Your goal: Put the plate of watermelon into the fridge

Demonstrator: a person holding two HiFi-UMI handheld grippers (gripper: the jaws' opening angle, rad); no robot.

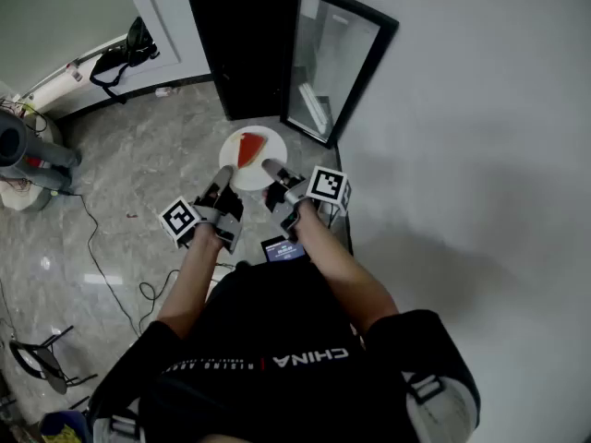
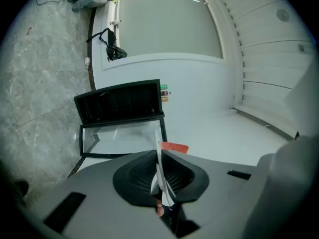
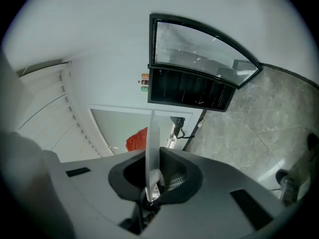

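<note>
With left gripper (image 1: 224,173) and right gripper (image 1: 271,167) jaws clamped on the plate's (image 1: 261,175) 2 sides, I am holding it level so the watermelon (image 1: 248,148) is not sliding as I approach the fridge (image 1: 245,53).

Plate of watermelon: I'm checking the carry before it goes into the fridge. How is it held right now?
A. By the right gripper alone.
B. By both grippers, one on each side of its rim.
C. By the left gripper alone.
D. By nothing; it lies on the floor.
B: the left gripper and the right gripper each pinch the rim of the plate from opposite sides.
</note>
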